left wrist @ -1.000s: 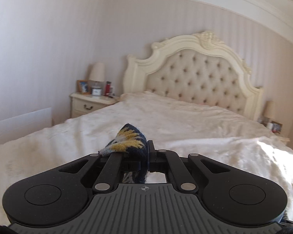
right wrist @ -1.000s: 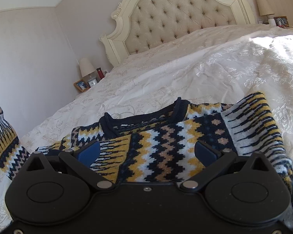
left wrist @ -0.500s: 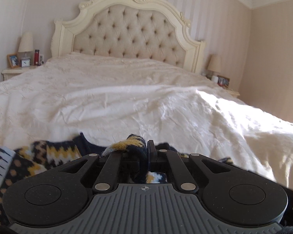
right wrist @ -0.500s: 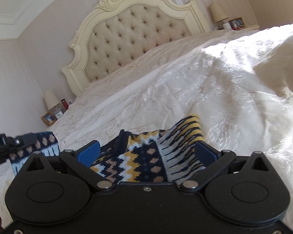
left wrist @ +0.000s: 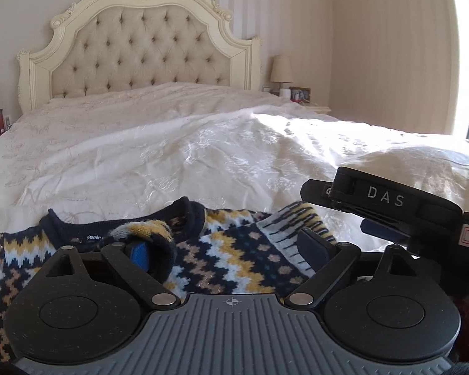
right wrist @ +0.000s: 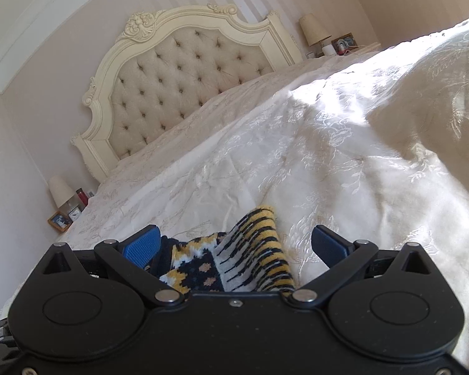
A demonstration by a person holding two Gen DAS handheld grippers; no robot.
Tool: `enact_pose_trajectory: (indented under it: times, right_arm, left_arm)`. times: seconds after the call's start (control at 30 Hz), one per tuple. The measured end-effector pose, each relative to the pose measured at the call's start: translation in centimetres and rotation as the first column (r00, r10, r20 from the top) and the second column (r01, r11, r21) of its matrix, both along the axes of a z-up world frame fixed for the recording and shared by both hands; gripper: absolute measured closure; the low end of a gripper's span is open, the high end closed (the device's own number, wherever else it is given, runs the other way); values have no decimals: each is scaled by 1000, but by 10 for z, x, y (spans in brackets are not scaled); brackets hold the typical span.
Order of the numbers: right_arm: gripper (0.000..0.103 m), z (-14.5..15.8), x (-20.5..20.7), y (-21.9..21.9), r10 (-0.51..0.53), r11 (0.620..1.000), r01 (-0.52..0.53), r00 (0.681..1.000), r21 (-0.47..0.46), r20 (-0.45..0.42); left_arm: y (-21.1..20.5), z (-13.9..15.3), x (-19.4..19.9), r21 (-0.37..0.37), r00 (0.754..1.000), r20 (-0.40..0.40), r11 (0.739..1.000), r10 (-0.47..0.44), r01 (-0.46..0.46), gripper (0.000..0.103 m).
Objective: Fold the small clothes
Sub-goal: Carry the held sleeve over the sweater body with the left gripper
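A small knitted sweater [left wrist: 234, 259] in navy, yellow and white zigzags lies flat on the white bedcover [left wrist: 172, 162], navy collar toward the headboard. My left gripper [left wrist: 225, 250] is open just above it. A folded-in sleeve cuff [left wrist: 147, 229] rests on the sweater's chest against the left blue pad [left wrist: 139, 253], no longer pinched. My right gripper [right wrist: 234, 245] is open too, over the other sleeve [right wrist: 253, 250], which lies folded across the sweater between the two pads without being held. The right tool's black housing marked DAS [left wrist: 387, 200] shows at the right of the left wrist view.
A tufted cream headboard [left wrist: 140, 53] stands at the bed's far end. Nightstands with lamps sit on both sides [left wrist: 281, 70] [right wrist: 61, 190]. A raised fold of bedcover [right wrist: 437, 100] bulges on the right. Bright sunlight falls across the cover.
My left gripper carried the sleeve cuff rightward over the sweater, came down and opened, leaving the cuff on the chest. The right gripper stayed open and shifted right along the other sleeve.
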State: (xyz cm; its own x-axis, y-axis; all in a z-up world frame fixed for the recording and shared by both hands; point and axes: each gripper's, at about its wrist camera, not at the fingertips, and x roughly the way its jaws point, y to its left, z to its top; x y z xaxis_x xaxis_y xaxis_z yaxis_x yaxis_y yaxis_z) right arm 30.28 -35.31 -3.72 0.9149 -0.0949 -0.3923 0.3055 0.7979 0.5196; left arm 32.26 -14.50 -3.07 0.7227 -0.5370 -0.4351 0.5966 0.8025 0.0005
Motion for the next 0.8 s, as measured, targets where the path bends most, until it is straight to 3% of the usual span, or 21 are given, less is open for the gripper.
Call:
enact_pose_trajectory:
  times: [0.2, 0.33, 0.4, 0.6, 0.8]
  right_arm:
    - [1, 1, -10, -25, -117, 993, 117, 993, 21, 11]
    - [1, -1, -13, -34, -140, 990, 140, 990, 29, 6]
    - [1, 0, -11, -34, -125, 992, 125, 992, 31, 7]
    - [1, 4, -3, -19, 2, 1000, -2, 1000, -5, 13]
    - [1, 9, 5, 7, 119, 988, -119, 993, -97, -8]
  left_arm:
    - [-21, 3, 4, -2, 1000, -3, 1000, -19, 19, 3]
    - [-25, -8, 4, 93, 998, -33, 994, -52, 55, 3]
    - [-18, -18, 3, 104, 996, -63, 992, -59, 65, 3]
    - [16, -44, -2, 55, 986, -152, 995, -73, 82, 3]
    - [57, -30, -11, -77, 986, -167, 997, -25, 12, 3]
